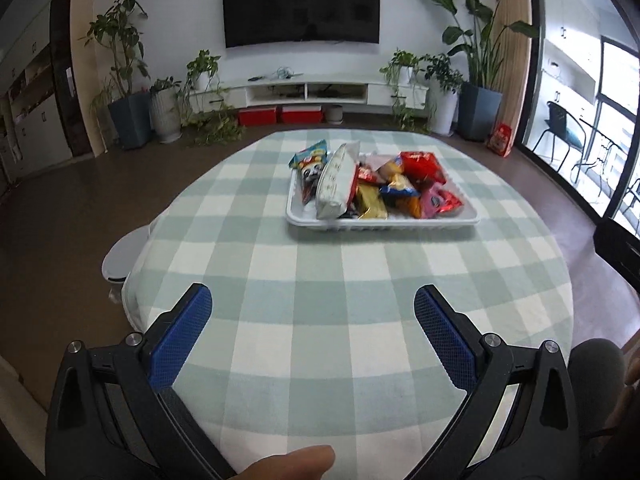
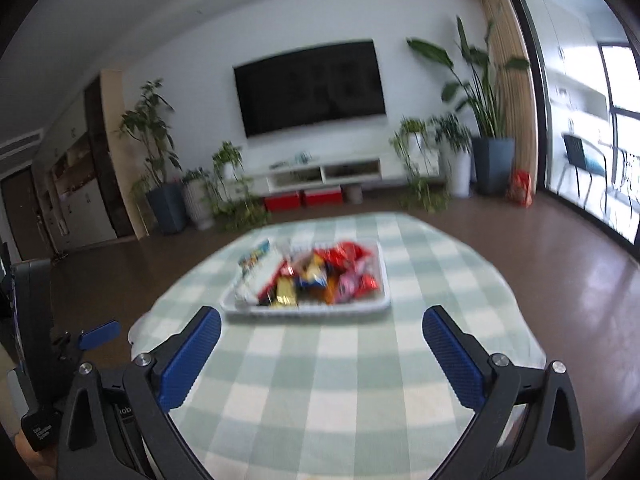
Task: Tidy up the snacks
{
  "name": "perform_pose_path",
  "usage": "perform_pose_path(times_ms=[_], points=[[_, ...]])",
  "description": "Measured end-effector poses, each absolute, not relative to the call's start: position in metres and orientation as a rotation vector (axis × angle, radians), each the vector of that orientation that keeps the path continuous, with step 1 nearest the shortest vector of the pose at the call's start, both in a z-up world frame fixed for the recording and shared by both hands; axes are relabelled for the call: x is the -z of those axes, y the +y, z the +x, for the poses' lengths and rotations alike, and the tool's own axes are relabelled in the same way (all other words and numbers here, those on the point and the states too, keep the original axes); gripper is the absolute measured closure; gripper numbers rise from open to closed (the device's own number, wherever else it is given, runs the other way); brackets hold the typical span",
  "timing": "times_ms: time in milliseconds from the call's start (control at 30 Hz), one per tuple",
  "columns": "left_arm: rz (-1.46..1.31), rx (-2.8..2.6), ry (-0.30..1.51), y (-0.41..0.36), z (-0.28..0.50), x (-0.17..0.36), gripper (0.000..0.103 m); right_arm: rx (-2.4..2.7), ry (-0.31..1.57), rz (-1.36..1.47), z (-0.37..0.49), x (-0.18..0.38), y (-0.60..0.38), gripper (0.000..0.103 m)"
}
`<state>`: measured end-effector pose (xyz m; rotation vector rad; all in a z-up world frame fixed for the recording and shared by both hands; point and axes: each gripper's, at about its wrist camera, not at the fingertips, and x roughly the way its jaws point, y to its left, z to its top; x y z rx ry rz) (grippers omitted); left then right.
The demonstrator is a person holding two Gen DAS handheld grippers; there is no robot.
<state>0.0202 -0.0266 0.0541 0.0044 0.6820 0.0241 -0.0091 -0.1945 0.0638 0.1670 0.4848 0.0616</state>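
Note:
A white tray (image 1: pixel 380 222) full of several snack packets stands on the far half of a round table with a green-and-white checked cloth (image 1: pixel 320 300). A large white packet (image 1: pixel 336 182) leans at its left, a red packet (image 1: pixel 424 166) lies at the back right, a yellow one (image 1: pixel 372 202) in front. My left gripper (image 1: pixel 313 306) is open and empty, well short of the tray. My right gripper (image 2: pixel 321 328) is open and empty, just short of the tray (image 2: pixel 308 310), which is blurred in the right wrist view. The left gripper (image 2: pixel 98 330) shows at the left edge there.
A white stool (image 1: pixel 120 258) stands beside the table's left edge. Beyond the table are a TV (image 1: pixel 300 6) on the wall, a low white cabinet (image 1: pixel 308 92), potted plants on both sides and glass doors (image 1: pixel 592 120) at the right.

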Motion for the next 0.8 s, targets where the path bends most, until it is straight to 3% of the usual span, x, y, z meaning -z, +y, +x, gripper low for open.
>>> perform_pose_path(times_ms=[300,800], points=[[-0.015,0.019,0.745,-0.026,0.03,-0.025,0.0,0.006,0.577,0.156,-0.003,-0.033,-0.194,0.0],[-0.004,0.031,0.746,-0.028,0.039,-0.028,0.0,-0.004,0.642,0.208,0.006,-0.02,-0.196,0.0]])
